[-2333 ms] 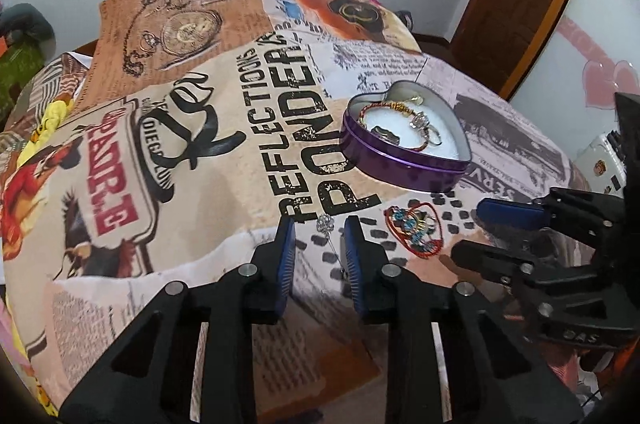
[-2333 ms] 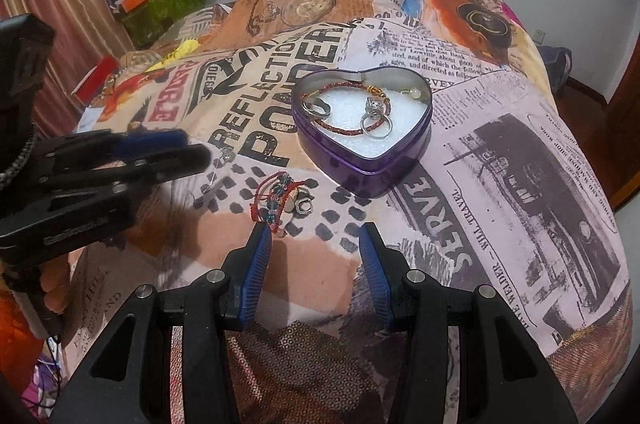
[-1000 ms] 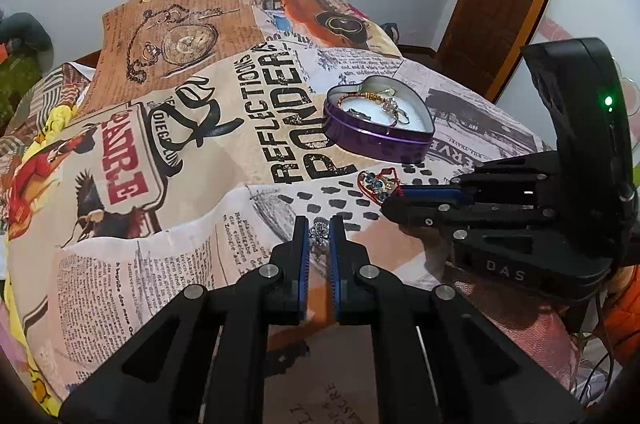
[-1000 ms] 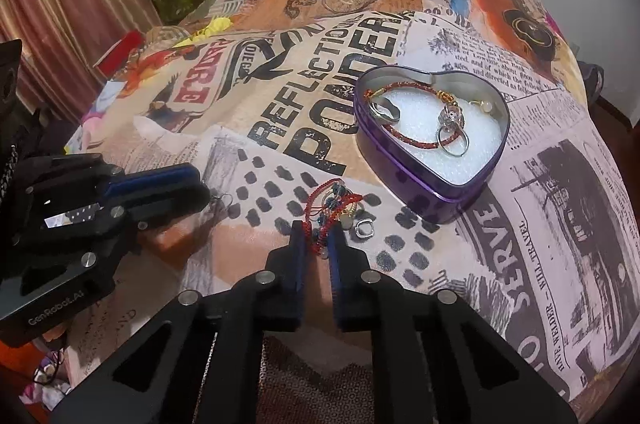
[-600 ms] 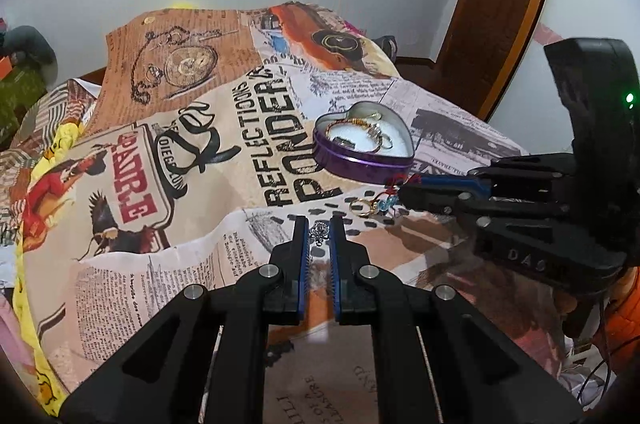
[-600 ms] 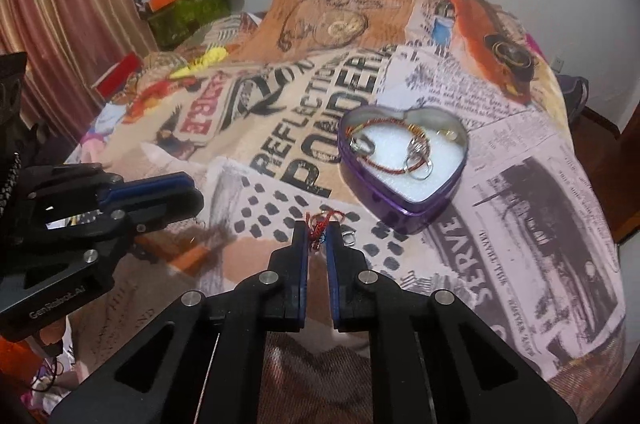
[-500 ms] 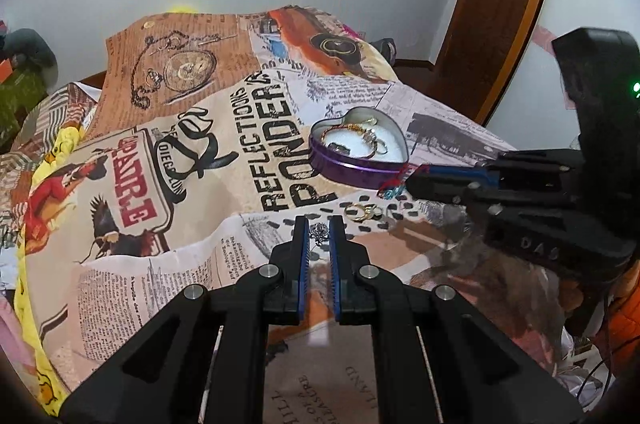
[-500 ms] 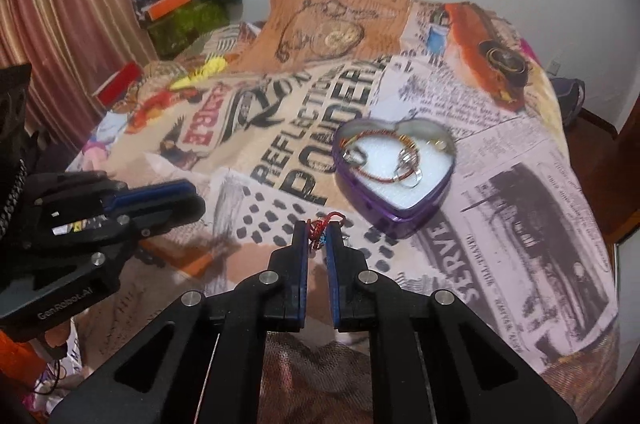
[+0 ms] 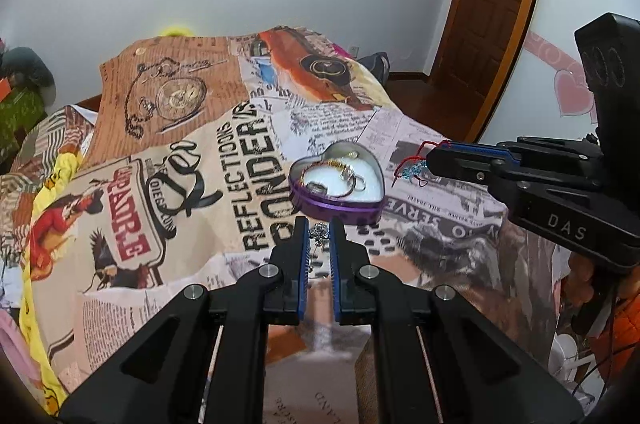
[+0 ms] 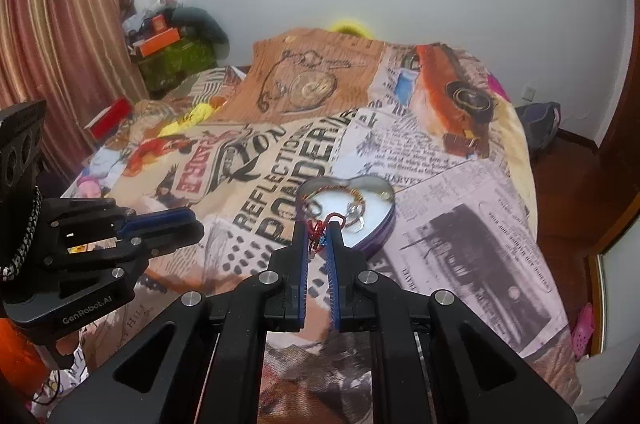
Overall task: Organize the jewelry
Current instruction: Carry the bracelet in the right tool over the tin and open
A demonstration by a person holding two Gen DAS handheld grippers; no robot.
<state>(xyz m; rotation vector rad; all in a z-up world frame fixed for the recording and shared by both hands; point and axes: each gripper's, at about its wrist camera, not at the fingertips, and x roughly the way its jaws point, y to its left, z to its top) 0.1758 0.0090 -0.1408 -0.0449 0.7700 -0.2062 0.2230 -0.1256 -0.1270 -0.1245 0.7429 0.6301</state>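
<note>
Both hand-held grippers higher now, left [image 9: 319, 232] pinching silver charm [image 9: 320, 233], right [image 10: 320, 224] red bracelet [image 10: 319, 229]

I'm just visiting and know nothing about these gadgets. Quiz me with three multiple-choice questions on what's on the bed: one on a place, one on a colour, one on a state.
1. Where does the tin sit?
A on the bedspread
B on the floor
C on a shelf

2. What colour is the tin's wall?
A green
B purple
C white

3. What does the right gripper hold?
A nothing
B a spoon
C a red bracelet

Answers:
1 A, it rests on the printed bedspread.
2 B, its side is purple.
3 C, red cord shows between its closed fingers.
</note>
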